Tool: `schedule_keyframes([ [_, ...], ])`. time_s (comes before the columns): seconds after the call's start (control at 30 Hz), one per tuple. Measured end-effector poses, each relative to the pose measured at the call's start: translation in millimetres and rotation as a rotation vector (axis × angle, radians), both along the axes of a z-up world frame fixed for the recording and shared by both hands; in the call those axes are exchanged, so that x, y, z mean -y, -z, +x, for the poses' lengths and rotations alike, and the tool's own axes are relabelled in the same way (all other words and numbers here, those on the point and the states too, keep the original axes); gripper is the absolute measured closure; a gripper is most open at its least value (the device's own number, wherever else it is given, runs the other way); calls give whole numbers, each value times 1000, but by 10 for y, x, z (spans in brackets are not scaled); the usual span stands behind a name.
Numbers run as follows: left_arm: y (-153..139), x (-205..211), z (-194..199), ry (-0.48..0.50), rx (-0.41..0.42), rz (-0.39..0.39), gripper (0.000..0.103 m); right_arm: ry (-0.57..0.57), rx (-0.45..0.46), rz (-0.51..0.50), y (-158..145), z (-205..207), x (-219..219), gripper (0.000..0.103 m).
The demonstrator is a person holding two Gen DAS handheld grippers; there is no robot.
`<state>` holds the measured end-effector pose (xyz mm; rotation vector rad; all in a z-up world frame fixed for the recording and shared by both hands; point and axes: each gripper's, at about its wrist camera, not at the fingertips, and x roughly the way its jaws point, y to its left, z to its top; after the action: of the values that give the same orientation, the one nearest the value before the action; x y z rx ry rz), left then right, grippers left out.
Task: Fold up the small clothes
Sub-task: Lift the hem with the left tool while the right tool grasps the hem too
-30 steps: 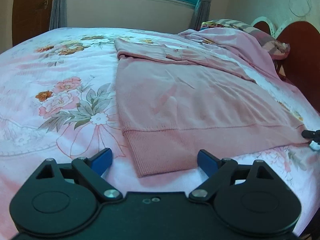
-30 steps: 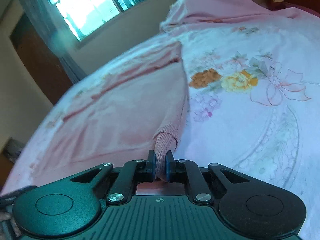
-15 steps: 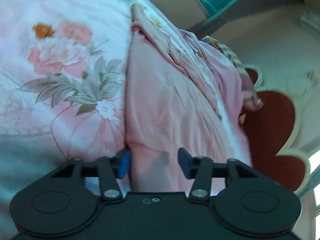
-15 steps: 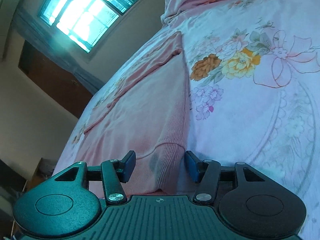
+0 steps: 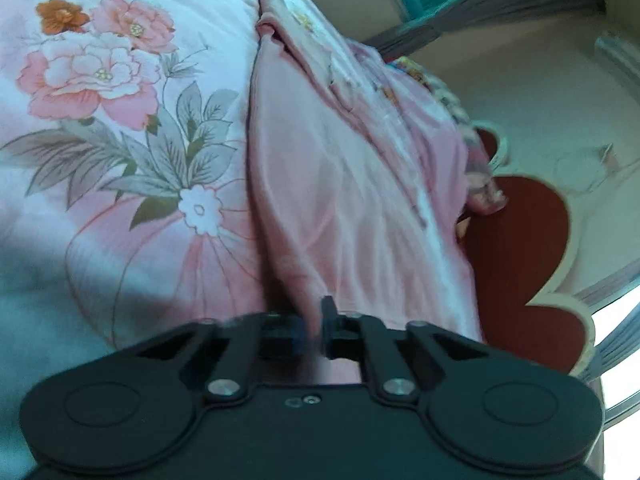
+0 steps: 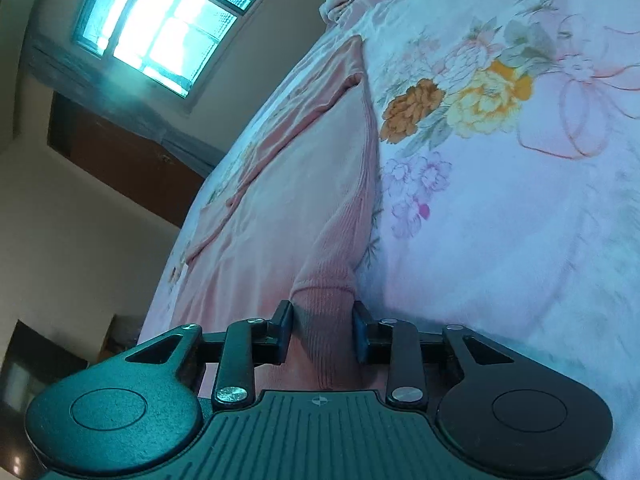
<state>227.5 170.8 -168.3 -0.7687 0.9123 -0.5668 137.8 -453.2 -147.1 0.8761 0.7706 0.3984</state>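
Note:
A pink knit sweater [image 5: 352, 184] lies spread on the floral bed sheet [image 5: 100, 92]. In the left wrist view my left gripper [image 5: 314, 330] is shut on the sweater's near corner, a thin fold of cloth pinched between its pads. In the right wrist view the sweater [image 6: 288, 200] runs away from me, and its ribbed hem [image 6: 326, 300] is bunched up between the pads of my right gripper [image 6: 323, 334]. That gripper's jaws are closing, and both pads touch the ribbed cloth. The cloth behind each pair of pads is hidden by the gripper bodies.
A crumpled pink blanket [image 5: 432, 128] and a pillow lie by the red headboard [image 5: 516, 240]. A window [image 6: 168, 24] and a brown door [image 6: 120, 152] stand beyond the bed. Bare floral sheet [image 6: 500, 200] stretches to the right of the sweater.
The left gripper dropped to the sweater's corner, rolled, and shut on it. The right gripper let go of the hem, opened wide, and has come in on the ribbed hem again.

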Motion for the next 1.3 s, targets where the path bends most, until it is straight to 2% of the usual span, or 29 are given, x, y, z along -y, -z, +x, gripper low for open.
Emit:
schedule_keyframes([
  [0.03, -26, 19, -1, 6, 10, 4, 98, -9, -2, -3, -14, 30, -7, 78],
  [0.1, -85, 36, -31, 15, 40, 23, 99, -38, 13, -8, -66, 42, -12, 91],
  [0.23, -182, -8, -112, 0, 86, -5, 99, -54, 51, -21, -209, 31, -17, 92],
  [0.33, -196, -4, -132, 13, 91, 6, 99, -6, 22, -85, -247, 5, 20, 90],
  [0.37, -179, -3, -124, 4, 76, 5, 99, 21, 13, -87, -229, -21, 63, 78],
  [0.4, -144, -19, -127, -6, 57, 1, 99, 51, 9, -58, -198, -72, 134, 55],
  [0.43, -116, -38, -144, -7, 49, -9, 99, 83, 11, -41, -176, -123, 193, 43],
  [0.47, -87, -53, -161, -7, 40, -15, 93, 95, 24, -21, -161, -156, 237, 38],
  [0.63, 17, -79, -125, -23, 24, -60, 92, 34, 12, 73, 0, 3, 262, 38],
  [0.67, 35, -72, -101, -28, 21, -69, 92, 11, 15, 75, 16, 65, 238, 45],
  [0.7, 42, -65, -85, -29, 18, -69, 92, -11, 6, 54, 9, 98, 211, 60],
  [0.73, 33, -46, -70, -27, 18, -64, 92, -27, -10, 36, -10, 137, 191, 67],
  [0.8, 4, -7, -63, -25, 25, -40, 97, -65, -21, 35, -4, 141, 198, 90],
  [0.9, -39, -7, -85, -31, 45, -51, 99, -90, 15, 40, -80, 78, 196, 92],
  [1.1, -305, -16, -2, -59, 122, -83, 99, -74, 125, 40, -433, 102, 200, 92],
  [1.3, -709, -27, 431, -87, 212, -140, 99, -24, 234, 36, -928, 547, 133, 92],
])
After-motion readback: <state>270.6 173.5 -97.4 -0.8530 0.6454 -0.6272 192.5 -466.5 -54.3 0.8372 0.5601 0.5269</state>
